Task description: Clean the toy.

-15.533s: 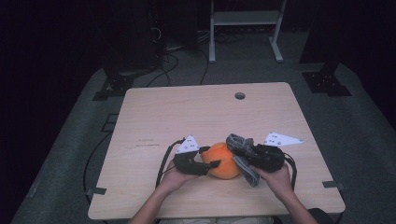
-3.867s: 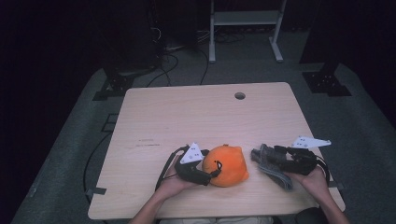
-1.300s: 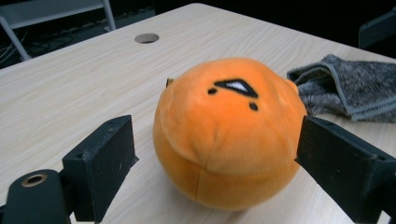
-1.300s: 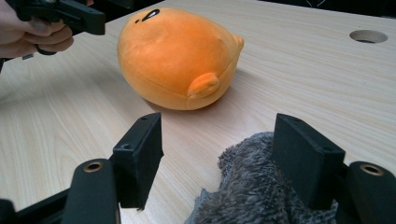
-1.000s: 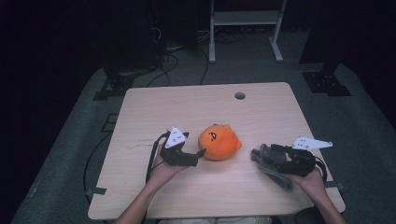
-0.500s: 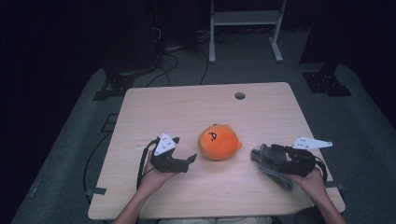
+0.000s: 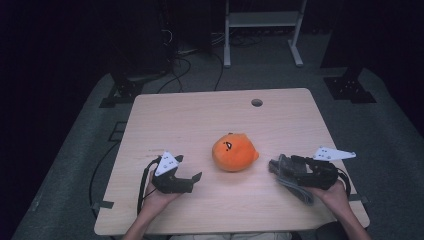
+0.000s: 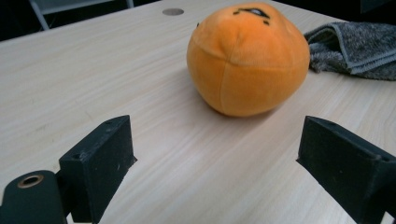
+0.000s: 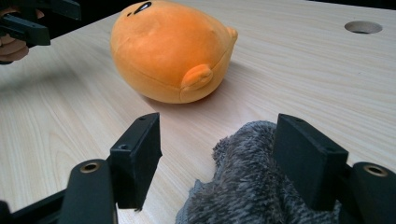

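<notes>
An orange round plush toy point(image 7: 234, 152) with a small dark face lies on the light wooden table point(image 7: 200, 120), near its middle. My left gripper point(image 7: 192, 180) rests to the plush's left and nearer the person, open and apart from it. In the left gripper view the plush point(image 8: 247, 58) sits ahead of the wide, empty left gripper point(image 8: 219, 154). My right gripper point(image 7: 277, 167) lies to the plush's right, open, with a grey towel point(image 7: 295, 186) under and between its jaws. The towel point(image 9: 252, 191) bunches against one jaw of the right gripper point(image 9: 219, 149), with the plush point(image 9: 170, 51) beyond it.
A round cable hole point(image 7: 257, 102) sits near the table's far edge. Bare tabletop stretches behind the plush and to the far left. The floor around the table is dark, with stands and cables point(image 7: 175, 65) behind it.
My left gripper has drawn back from the plush, to the left and toward the person, with its jaws open. The plush stays at mid-table. The right gripper and towel have not moved.
</notes>
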`<state>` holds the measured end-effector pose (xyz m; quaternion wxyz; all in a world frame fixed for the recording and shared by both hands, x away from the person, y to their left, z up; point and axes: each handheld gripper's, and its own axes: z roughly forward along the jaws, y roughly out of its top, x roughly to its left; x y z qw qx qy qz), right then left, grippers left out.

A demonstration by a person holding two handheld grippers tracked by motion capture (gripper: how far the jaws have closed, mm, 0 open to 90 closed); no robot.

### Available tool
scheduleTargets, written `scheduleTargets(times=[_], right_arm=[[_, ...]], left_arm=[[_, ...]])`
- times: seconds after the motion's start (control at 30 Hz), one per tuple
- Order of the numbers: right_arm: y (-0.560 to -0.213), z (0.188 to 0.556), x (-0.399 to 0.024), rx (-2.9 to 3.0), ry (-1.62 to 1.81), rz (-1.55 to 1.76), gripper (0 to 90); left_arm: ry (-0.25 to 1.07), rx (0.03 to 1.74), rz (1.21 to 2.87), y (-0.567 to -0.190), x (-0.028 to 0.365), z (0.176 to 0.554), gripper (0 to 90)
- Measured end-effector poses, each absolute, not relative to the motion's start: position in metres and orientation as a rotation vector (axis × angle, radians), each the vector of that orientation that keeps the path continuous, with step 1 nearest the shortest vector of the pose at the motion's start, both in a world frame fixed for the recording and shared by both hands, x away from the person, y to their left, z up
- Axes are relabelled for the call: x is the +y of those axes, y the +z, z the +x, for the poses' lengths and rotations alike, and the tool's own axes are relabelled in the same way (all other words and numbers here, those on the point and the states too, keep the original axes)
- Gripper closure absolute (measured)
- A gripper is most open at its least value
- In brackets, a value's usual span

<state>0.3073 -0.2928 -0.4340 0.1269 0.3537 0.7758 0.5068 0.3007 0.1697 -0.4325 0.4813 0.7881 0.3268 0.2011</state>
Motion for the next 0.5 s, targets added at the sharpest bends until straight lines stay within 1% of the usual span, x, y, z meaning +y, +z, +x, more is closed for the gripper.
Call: scheduleTargets(times=[0.5], right_arm=[[-0.4385, 0.305, -0.29, 2.27, 1.454, 1.02, 30.8]], left_arm=[[0.503, 0.816, 1.878, -0.4368, 0.1796, 0.2931, 8.8]])
